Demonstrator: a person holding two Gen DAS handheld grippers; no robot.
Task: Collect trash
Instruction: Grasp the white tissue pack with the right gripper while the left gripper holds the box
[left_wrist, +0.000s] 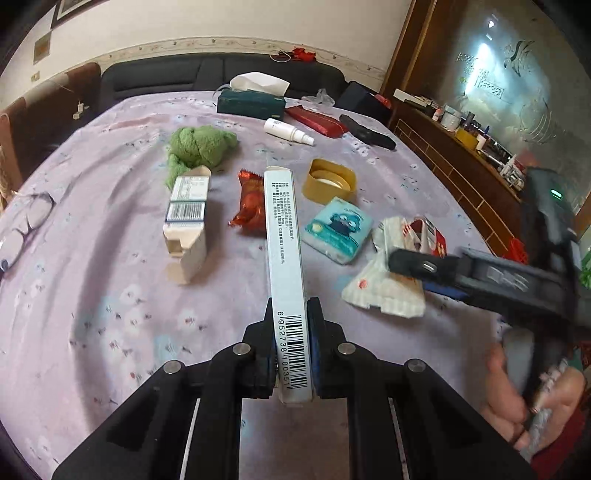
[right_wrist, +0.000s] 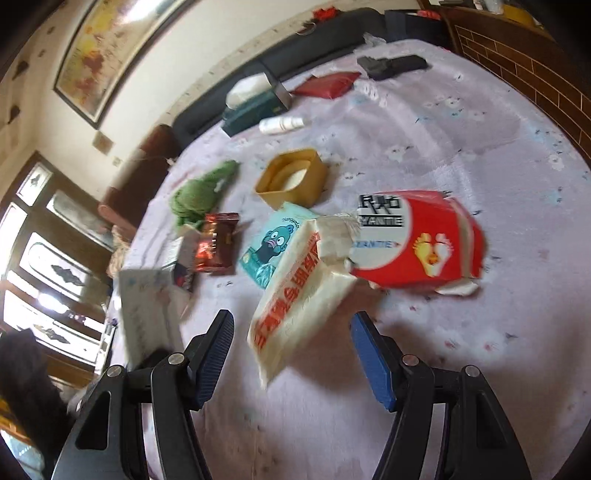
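Across the lilac floral tablecloth (left_wrist: 110, 295), left jaws pinch a long white box (left_wrist: 284, 258); right jaws spread above a crumpled wrapper (right_wrist: 295, 295).

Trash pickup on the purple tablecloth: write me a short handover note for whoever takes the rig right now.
Left tool: shut on the long white barcode box, lifted off the cloth.
Right tool: open, nothing held, fingers either side of the near end of the cream wrapper.
Still lying on the table: crushed red carton, red snack packet, opened white box, teal tissue pack.
Done: one box picked up, not yet binned. No bin in view.
Left: probably grab the wrapper, then the rest.
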